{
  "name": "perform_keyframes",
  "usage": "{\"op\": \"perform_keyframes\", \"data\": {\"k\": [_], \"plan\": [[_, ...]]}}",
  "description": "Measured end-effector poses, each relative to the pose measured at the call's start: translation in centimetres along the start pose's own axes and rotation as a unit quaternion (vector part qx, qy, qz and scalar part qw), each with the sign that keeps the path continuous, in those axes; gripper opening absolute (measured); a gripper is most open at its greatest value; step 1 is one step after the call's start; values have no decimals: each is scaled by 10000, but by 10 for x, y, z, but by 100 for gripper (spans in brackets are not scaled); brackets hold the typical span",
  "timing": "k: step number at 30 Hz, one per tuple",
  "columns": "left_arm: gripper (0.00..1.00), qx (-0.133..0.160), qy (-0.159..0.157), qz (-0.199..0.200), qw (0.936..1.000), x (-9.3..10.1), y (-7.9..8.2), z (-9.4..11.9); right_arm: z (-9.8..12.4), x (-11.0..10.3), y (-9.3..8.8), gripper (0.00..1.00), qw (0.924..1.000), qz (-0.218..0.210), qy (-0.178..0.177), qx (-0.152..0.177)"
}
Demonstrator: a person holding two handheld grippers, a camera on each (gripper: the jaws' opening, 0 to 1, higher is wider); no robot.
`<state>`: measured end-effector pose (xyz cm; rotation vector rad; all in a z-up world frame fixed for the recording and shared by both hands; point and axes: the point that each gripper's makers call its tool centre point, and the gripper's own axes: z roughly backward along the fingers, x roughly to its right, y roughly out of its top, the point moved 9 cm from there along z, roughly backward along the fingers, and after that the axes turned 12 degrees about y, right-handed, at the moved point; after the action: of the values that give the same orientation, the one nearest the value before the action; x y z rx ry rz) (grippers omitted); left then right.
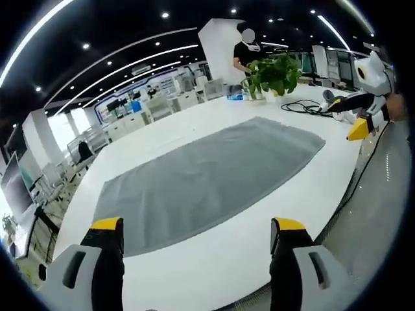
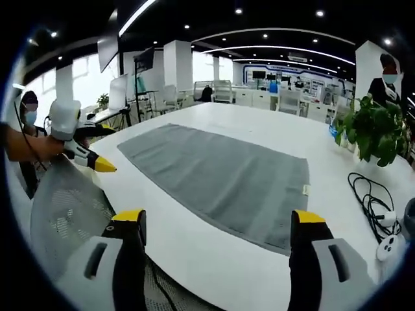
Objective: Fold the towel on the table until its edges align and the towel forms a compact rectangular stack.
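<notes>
Your left claw (image 1: pixel 198 233) hovers over the near edge of the white worktop (image 1: pixel 220 265), jaws spread wide and holding nothing. Just ahead of it, the grey towel (image 1: pixel 207 172) lies flat and unfolded across the middle of the worktop. Your right claw (image 2: pixel 220 227) is likewise wide and empty, facing the towel from the other end. A potted plant (image 2: pixel 373 133) and black cable (image 2: pixel 369 194) sit beyond.

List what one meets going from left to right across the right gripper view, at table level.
Left gripper → grey towel → potted plant → black cable
</notes>
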<state>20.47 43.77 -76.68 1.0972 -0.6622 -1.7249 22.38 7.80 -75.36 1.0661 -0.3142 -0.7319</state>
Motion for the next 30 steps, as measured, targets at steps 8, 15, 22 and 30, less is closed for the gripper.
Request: {"op": "perform_keyframes", "data": {"k": [8, 15, 22, 30], "plan": [[91, 306, -434, -334, 9980, 19, 29, -2, 20, 20, 24, 90, 9996, 255, 28, 81], [87, 623, -737, -387, 9946, 36, 49, -8, 29, 34, 49, 90, 9982, 585, 83, 138], [87, 685, -953, -532, 9917, 51, 63, -15, 39, 52, 69, 91, 9979, 604, 78, 240], [87, 913, -1186, -747, 9859, 64, 89, -17, 59, 80, 86, 89, 9979, 623, -10, 193]]}}
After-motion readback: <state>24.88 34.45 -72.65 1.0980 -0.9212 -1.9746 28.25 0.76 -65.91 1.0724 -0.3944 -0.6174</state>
